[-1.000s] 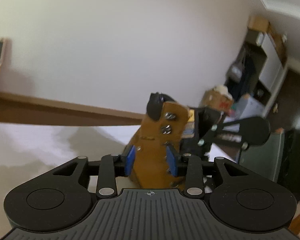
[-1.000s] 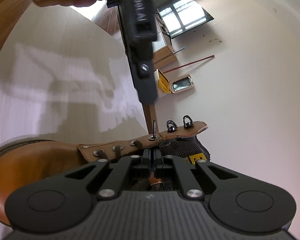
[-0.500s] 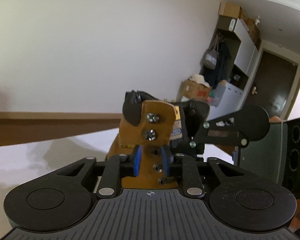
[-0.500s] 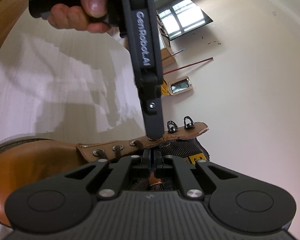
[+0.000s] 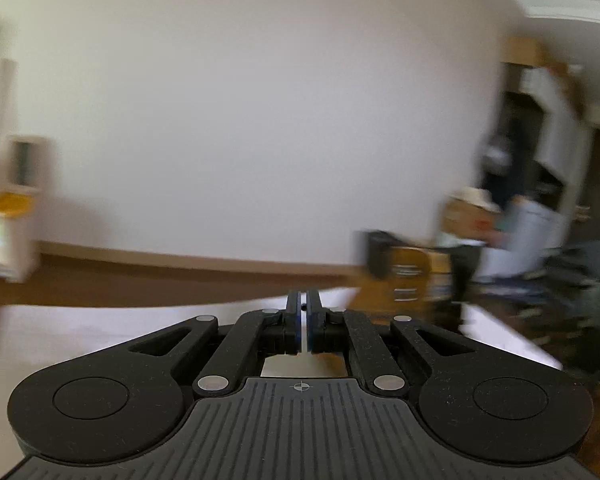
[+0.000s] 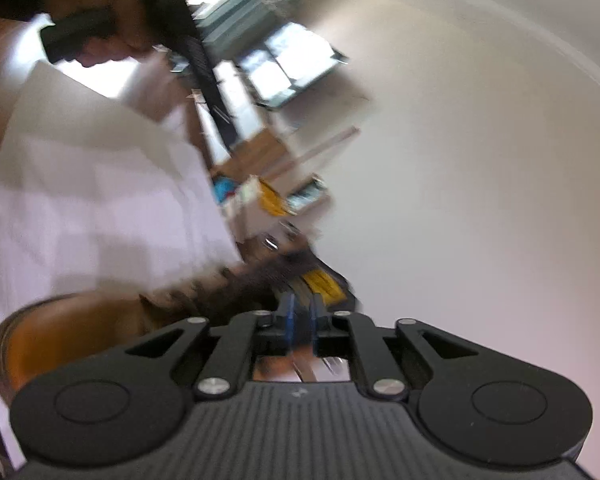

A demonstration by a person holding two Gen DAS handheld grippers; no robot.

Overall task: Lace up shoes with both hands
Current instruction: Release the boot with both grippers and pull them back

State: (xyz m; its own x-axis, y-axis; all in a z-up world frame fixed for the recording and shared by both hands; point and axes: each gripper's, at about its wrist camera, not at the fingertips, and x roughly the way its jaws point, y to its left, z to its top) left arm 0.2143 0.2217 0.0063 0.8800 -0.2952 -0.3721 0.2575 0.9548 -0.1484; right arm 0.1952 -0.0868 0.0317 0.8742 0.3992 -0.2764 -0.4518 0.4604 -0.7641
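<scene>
Both views are smeared by motion, so fine detail is lost.

Left wrist view: the left gripper [image 5: 303,308] is seen closed, its blue-lined jaws pressed almost together over the white table [image 5: 100,332]. A tiny dark speck lies between the tips; whether it is a lace cannot be told. The boot [image 5: 400,280], tan with a dark collar, stands on the table to the right of the gripper and beyond it, apart from the tips. A pale wall [image 5: 260,120] fills the background behind the boot, and a blurred shelf with clutter [image 5: 540,184] is seen to the boot's right.

Right wrist view: the right gripper [image 6: 301,310] is seen just above the boot [image 6: 80,332], with its jaws opening and a narrow gap showing between the blue pads [image 6: 287,316]. The dark tongue and the yellow label [image 6: 324,284] of the boot lie directly beyond the tips; whether anything is still pinched between the pads cannot be told through the blur. The tan toe is seen to the lower left of the gripper, resting on the table [image 6: 100,208]. Above the boot, at upper left, a hand [image 6: 100,36] is seen around a black handle, from which the black body of the other gripper [image 6: 204,80] slants down toward the boot's eyelet flap. A window [image 6: 288,64] is seen beyond it.
</scene>
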